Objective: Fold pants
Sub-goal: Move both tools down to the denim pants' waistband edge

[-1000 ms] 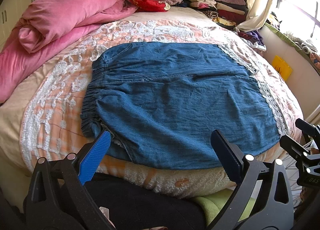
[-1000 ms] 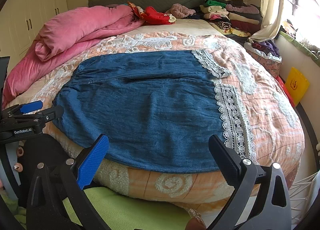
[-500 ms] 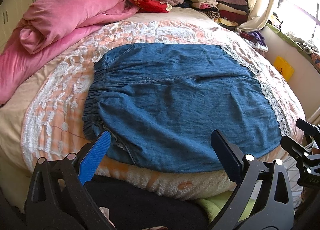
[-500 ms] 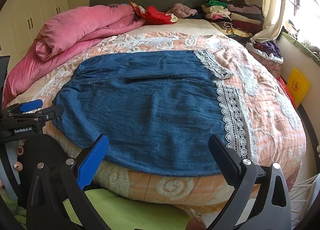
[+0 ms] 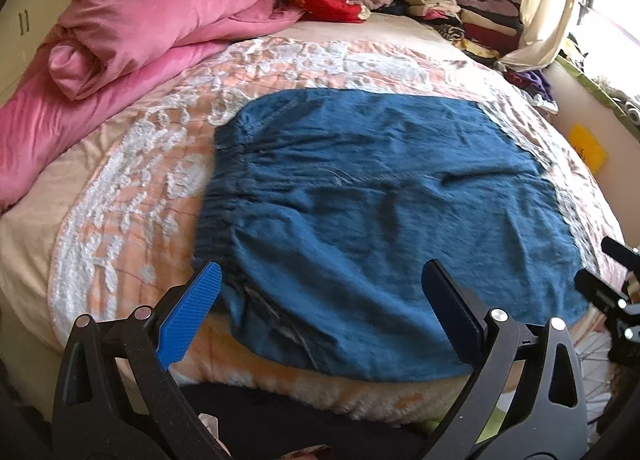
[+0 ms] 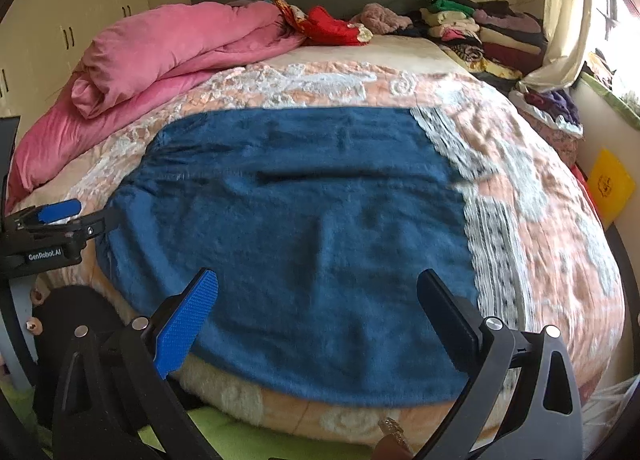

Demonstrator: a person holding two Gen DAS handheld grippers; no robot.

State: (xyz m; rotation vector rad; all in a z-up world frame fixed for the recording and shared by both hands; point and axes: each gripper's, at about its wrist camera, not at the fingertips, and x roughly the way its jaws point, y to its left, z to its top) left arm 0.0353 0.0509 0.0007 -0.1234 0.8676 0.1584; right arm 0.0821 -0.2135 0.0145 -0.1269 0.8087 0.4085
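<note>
Nearest the foot edge of the bed, both tools hang just short of the cloth: the left gripper (image 5: 320, 300) has its fingers spread wide apart and empty, poised over the near corner where the gathered waistband ends, and the right gripper (image 6: 316, 308) is likewise wide open with nothing between its fingers, above the near edge of the cloth toward the lace-trimmed hem. Just beyond them the blue denim pants (image 5: 380, 212) lie spread flat across the peach quilt (image 6: 540, 220) that covers the bed, waistband (image 5: 218, 204) to the left side of the bed, white lace hem (image 6: 492, 240) to the right, with a dark crease running along the middle where the two legs seem to meet. Judging by this lay, the garment is smoothed out but no fold has been made yet; bringing one leg over the other and then folding along the length all appear to be left. Farther up the bed sits a rolled pink duvet (image 5: 152, 20) on the left, and at the headboard end stacks of folded clothes (image 6: 480, 28).
</note>
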